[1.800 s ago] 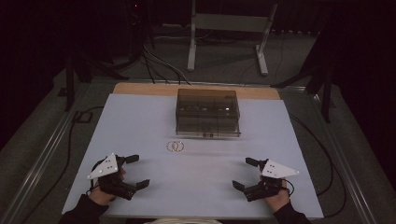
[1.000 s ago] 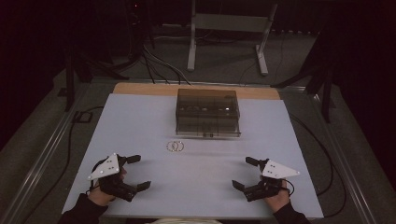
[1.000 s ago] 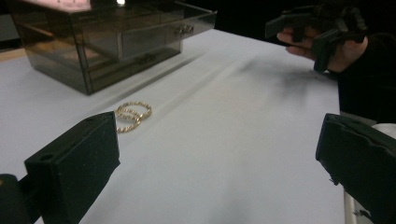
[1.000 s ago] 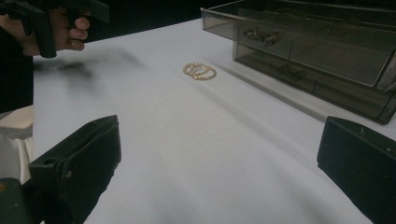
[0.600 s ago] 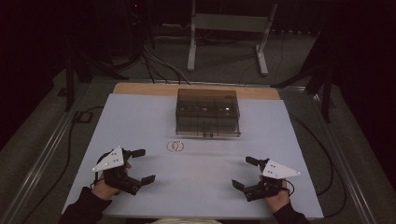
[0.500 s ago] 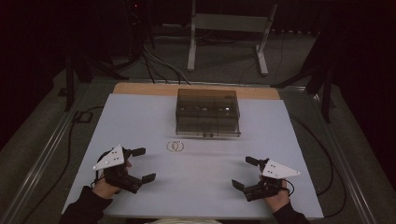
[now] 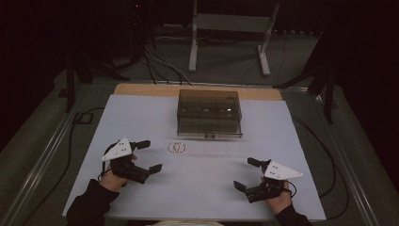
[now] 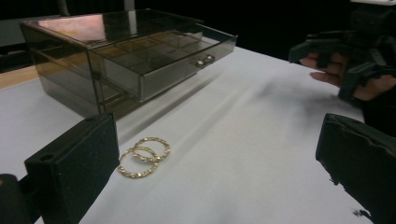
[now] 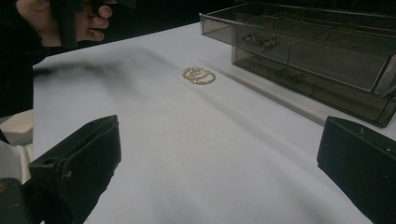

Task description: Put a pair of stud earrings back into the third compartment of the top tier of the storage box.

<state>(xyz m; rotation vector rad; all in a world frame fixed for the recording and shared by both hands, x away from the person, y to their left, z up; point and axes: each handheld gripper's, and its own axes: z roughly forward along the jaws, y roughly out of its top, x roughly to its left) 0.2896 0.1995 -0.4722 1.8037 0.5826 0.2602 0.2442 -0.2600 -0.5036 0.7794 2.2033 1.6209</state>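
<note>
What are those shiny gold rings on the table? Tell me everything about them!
The two gold rings are thin hoops with a bumpy, sparkly, metal-looking surface. They lie flat on the white table, overlapping each other at one edge, just in front of the smoky see-through drawer box but apart from it. Nothing holds them. The left gripper is nearest, its jaws wide open and pointed toward them, not touching.

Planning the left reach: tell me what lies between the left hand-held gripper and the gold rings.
Nothing: the high view shows bare white table between the left hand-held gripper and the gold rings.
</note>
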